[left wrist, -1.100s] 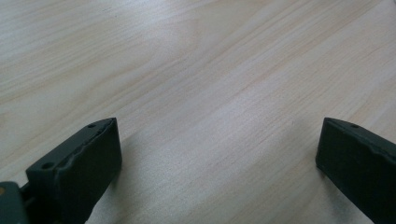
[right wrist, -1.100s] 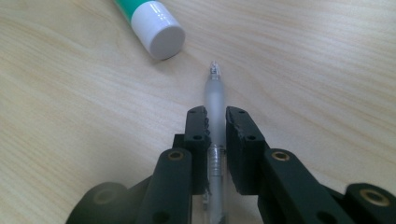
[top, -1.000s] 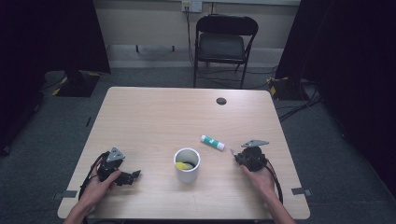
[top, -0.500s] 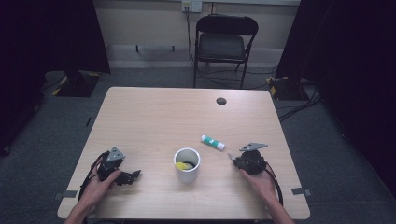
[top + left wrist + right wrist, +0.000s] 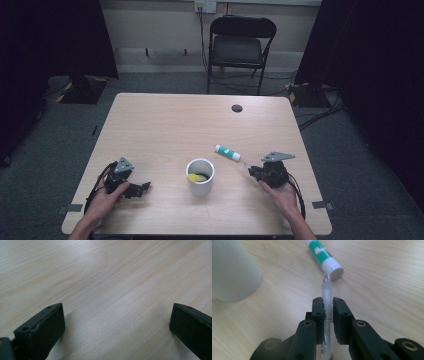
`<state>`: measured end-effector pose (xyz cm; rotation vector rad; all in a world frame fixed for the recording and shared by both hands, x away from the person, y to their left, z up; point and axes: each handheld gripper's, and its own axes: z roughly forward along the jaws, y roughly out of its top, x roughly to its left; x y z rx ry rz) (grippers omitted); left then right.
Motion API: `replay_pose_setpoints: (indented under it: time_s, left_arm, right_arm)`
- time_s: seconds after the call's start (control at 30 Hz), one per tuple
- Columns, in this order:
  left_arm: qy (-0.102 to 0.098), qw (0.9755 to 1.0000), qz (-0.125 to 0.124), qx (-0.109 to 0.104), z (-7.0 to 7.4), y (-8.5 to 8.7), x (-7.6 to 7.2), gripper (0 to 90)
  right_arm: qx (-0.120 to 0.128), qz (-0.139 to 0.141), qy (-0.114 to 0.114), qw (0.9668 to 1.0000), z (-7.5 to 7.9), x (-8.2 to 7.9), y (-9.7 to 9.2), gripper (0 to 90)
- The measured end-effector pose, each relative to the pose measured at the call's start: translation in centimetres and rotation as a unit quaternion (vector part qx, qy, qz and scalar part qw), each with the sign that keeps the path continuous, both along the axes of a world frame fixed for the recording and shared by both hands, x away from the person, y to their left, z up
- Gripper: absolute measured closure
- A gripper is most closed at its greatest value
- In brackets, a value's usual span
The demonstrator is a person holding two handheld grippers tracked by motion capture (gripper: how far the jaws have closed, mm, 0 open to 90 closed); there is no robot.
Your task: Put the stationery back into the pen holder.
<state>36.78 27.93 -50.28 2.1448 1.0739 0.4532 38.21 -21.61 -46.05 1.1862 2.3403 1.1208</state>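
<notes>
My right gripper [image 5: 327,305] is shut on a clear frosted pen [image 5: 326,291], whose tip points at the white end of a green-and-white glue stick [image 5: 324,257] lying on the table. In the high view that gripper [image 5: 252,170] sits at the table's right front, just below the glue stick [image 5: 227,152]. A white cup [image 5: 200,176] with something yellow inside stands at the front centre; in the right gripper view the cup [image 5: 232,270] is at the upper left. My left gripper [image 5: 145,187] rests at the left front, and in its own view the gripper [image 5: 116,322] is open over bare wood.
The light wooden table [image 5: 175,125] has a small dark round grommet [image 5: 237,108] near its far edge. A black folding chair [image 5: 241,45] stands beyond the table. Cables trail from both grippers toward the front edge.
The right gripper has shifted slightly with the pen; the left hand has stayed put.
</notes>
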Motion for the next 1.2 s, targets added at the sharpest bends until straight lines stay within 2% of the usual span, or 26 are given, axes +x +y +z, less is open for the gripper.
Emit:
replay_pose_setpoints:
  time_s: [0.13, 0.2, 0.23, 0.33, 0.53, 0.73, 0.8, 1.0, 1.13, 1.2]
  left_arm:
    - [0.0, 1.0, 0.0, 0.0, 0.0, 0.0, 0.0, 0.0]
    - [0.0, 1.0, 0.0, 0.0, 0.0, 0.0, 0.0, 0.0]
    - [0.0, 1.0, 0.0, 0.0, 0.0, 0.0, 0.0, 0.0]
    - [0.0, 1.0, 0.0, 0.0, 0.0, 0.0, 0.0, 0.0]
    - [0.0, 1.0, 0.0, 0.0, 0.0, 0.0, 0.0, 0.0]
    - [0.0, 1.0, 0.0, 0.0, 0.0, 0.0, 0.0, 0.0]
    - [0.0, 1.0, 0.0, 0.0, 0.0, 0.0, 0.0, 0.0]
    - [0.0, 1.0, 0.0, 0.0, 0.0, 0.0, 0.0, 0.0]
    - [0.0, 1.0, 0.0, 0.0, 0.0, 0.0, 0.0, 0.0]
    - [0.0, 1.0, 0.0, 0.0, 0.0, 0.0, 0.0, 0.0]
  right_arm:
    - [0.039, 0.003, -0.011, 0.9992, 0.7, -0.2, -0.3, 80.5]
    - [0.045, 0.004, -0.015, 0.9989, 0.8, -0.3, -0.3, 80.5]
    - [0.06, 0.004, -0.027, 0.9978, 1.2, -0.3, -0.5, 80.5]
    - [0.073, 0.003, -0.055, 0.9958, 1.8, -0.4, -0.5, 80.5]
    - [0.107, -0.001, -0.063, 0.9922, 2.6, -0.3, -0.2, 80.5]
    - [0.119, 0.009, -0.074, 0.9901, 3.4, 0.0, 0.5, 80.5]
    - [0.128, 0.01, -0.07, 0.9892, 3.5, 0.2, 0.7, 80.5]
    - [0.127, 0.028, -0.074, 0.9887, 3.9, 0.4, 1.9, 80.5]
    - [0.143, 0.036, -0.079, 0.9859, 4.6, 0.5, 2.6, 80.5]
    - [0.143, 0.043, -0.081, 0.9855, 4.8, 0.6, 3.1, 80.5]
